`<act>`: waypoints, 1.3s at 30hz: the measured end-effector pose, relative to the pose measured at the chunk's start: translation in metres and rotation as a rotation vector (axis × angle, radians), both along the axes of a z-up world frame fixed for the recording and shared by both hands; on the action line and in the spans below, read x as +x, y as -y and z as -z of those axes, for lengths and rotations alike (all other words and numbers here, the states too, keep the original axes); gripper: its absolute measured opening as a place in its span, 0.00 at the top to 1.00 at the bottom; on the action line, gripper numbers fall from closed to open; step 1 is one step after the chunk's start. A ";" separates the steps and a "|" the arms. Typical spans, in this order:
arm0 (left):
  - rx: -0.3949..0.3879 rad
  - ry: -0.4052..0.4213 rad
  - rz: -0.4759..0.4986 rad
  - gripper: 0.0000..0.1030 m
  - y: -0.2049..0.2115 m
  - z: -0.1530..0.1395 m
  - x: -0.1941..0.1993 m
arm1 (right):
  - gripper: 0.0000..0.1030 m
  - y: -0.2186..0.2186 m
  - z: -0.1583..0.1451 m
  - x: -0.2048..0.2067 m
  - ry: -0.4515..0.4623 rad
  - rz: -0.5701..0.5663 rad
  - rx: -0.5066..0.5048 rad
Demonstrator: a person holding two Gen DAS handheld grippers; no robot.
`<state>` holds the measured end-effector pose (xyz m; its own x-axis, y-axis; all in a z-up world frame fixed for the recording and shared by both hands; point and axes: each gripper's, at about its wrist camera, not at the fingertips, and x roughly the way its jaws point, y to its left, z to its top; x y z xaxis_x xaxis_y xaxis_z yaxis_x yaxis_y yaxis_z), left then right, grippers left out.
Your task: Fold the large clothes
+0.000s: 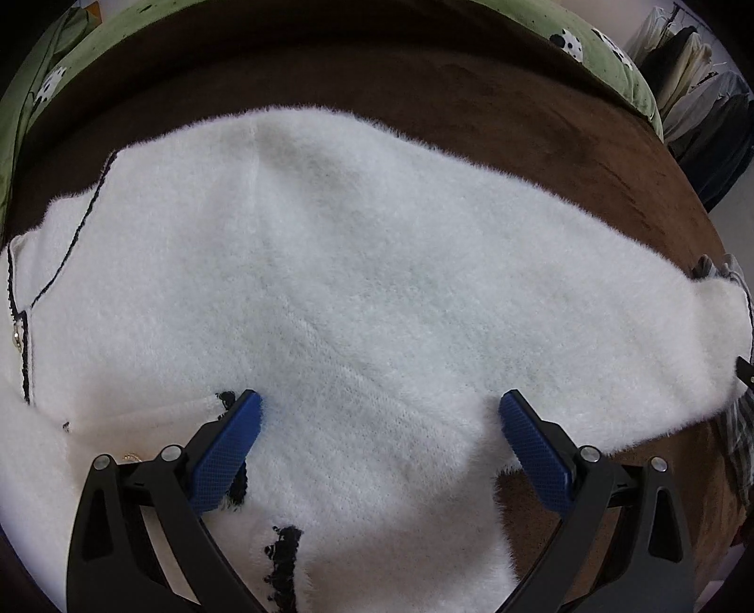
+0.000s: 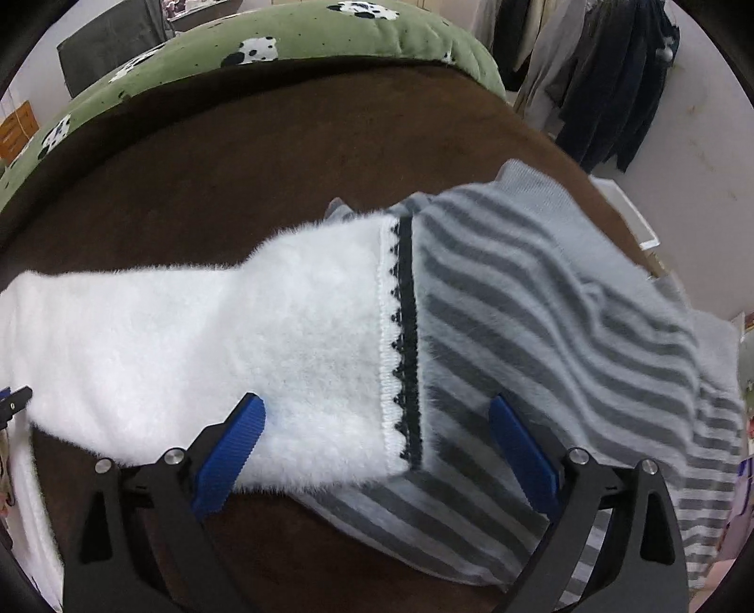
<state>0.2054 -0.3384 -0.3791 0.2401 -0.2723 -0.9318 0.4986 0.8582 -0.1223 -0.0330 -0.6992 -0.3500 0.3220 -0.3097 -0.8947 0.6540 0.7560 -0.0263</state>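
A fluffy white cardigan (image 1: pixel 358 283) with black trim lies flat on a brown surface (image 1: pixel 495 108). My left gripper (image 1: pixel 379 401) hovers over its body, jaws wide open, blue pads (image 1: pixel 226 448) clear of the cloth. One sleeve stretches off to the right. In the right wrist view that white sleeve (image 2: pixel 226 339) ends in a scalloped black-edged cuff (image 2: pixel 400 339) that rests on a grey striped garment (image 2: pixel 565 330). My right gripper (image 2: pixel 377 405) stands open above the cuff, with nothing pinched between its fingers.
A green cushion with black-and-white patches (image 2: pixel 282 42) lines the far edge of the brown surface. Dark clothes hang on a rack (image 2: pixel 612 70) at the back right. The tip of the other gripper (image 2: pixel 14 398) shows at the left edge of the right wrist view.
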 end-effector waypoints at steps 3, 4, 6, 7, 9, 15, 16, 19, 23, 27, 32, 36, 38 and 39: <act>0.003 0.004 0.008 0.06 0.007 0.000 0.005 | 0.17 0.003 0.003 -0.001 0.042 0.031 0.050; 0.003 0.007 0.010 0.06 0.008 0.000 0.005 | 0.23 0.002 0.005 -0.001 0.047 0.022 0.073; 0.002 0.011 0.008 0.06 0.008 0.000 0.006 | 0.41 -0.003 0.004 0.003 0.052 0.006 0.075; 0.002 0.013 0.006 0.06 0.008 0.001 0.005 | 0.43 -0.007 0.003 0.005 0.048 -0.002 0.053; 0.002 0.015 0.005 0.06 0.007 0.001 0.004 | 0.68 -0.013 0.001 0.006 0.072 -0.011 0.051; 0.013 0.012 0.003 0.06 0.009 0.001 0.004 | 0.78 -0.038 -0.014 0.012 0.087 -0.033 -0.011; 0.016 0.010 0.002 0.06 0.013 0.002 0.005 | 0.78 -0.043 -0.019 0.014 0.092 -0.035 -0.022; 0.019 0.008 0.001 0.06 0.015 0.003 0.005 | 0.79 -0.059 -0.043 0.020 0.123 -0.061 -0.055; 0.000 0.020 -0.009 0.06 0.013 -0.003 0.004 | 0.79 -0.088 -0.091 0.034 0.178 -0.133 -0.116; -0.031 0.054 -0.029 0.06 -0.004 -0.030 -0.001 | 0.79 -0.140 -0.150 0.054 0.256 -0.258 -0.168; -0.062 0.142 -0.051 0.06 -0.056 -0.077 -0.009 | 0.79 -0.223 -0.203 0.087 0.332 -0.409 -0.195; -0.051 0.165 -0.098 0.06 -0.115 -0.104 -0.009 | 0.78 -0.297 -0.220 0.119 0.356 -0.516 -0.175; -0.031 0.183 -0.126 0.06 -0.149 -0.114 -0.012 | 0.78 -0.334 -0.223 0.133 0.382 -0.558 -0.140; -0.019 0.194 -0.156 0.06 -0.171 -0.119 -0.013 | 0.78 -0.349 -0.223 0.139 0.387 -0.574 -0.133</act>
